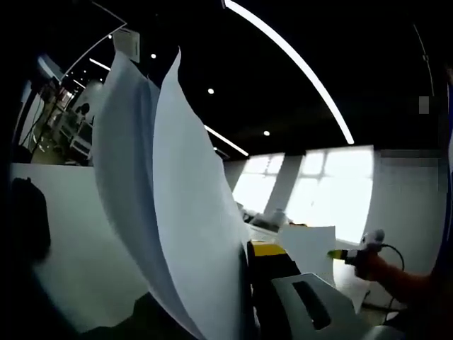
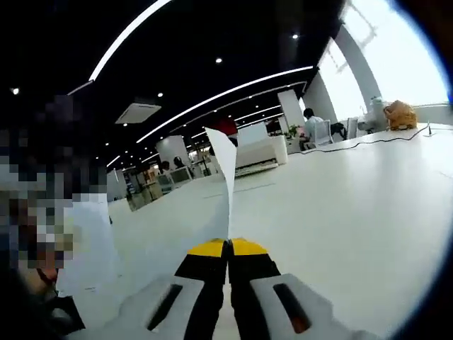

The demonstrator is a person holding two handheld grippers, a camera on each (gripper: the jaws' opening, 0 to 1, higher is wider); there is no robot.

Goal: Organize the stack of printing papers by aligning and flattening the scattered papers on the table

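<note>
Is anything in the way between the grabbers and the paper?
Nothing visible. The right gripper already pinches a paper sheet edge-on between its yellow-tipped fingers. In the left gripper view, curled paper sheets rise right at the left gripper, with no gap visible.

Two raised paper sheets (image 1: pixel 170 212) are counted at centre-left of the left gripper view; one upright sheet (image 2: pixel 225 177) and one counter (image 2: pixel 340 212) are counted in the right gripper view.

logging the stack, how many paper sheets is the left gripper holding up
2 sheets show: one front sheet by the left gripper, one behind it to its left. More may be hidden between them.
</note>
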